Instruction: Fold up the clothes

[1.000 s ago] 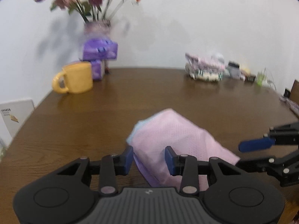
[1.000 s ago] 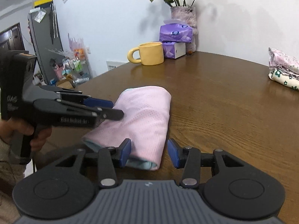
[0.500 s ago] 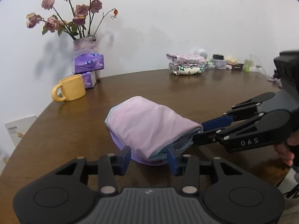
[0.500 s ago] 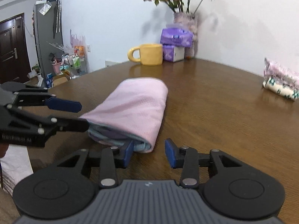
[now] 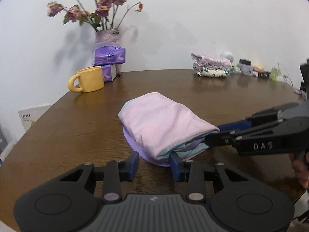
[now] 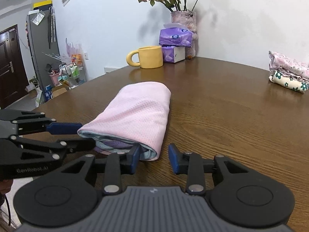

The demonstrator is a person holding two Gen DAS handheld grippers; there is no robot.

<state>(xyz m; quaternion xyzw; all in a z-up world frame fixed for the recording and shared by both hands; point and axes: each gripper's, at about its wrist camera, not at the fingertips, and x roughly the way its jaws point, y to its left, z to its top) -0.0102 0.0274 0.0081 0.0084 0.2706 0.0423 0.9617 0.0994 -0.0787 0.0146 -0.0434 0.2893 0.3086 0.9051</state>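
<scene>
Item: folded pink mesh garment (image 6: 139, 114), a thick oblong bundle with a smooth rounded fold at its far end and open layered edges at its near end, where pale blue and lilac inner layers show. It lies on the brown wooden table (image 6: 231, 119), near the near edge, long axis running away from it.

Left gripper (image 5: 154, 163): jaws closing, the bundle's near corner between its blue pads (image 5: 174, 161); whether they press the cloth cannot be told.

Right gripper (image 6: 152, 159): jaws closing, the near right corner of the bundle against its left pad (image 6: 135, 155), the right pad clear of the cloth.

Far left corner: yellow mug (image 6: 148, 57), two purple tissue packs (image 6: 174, 36) stacked, vase of dried roses (image 6: 185, 19) behind them.

Far right edge: stack of folded floral clothes (image 6: 287, 73).
</scene>
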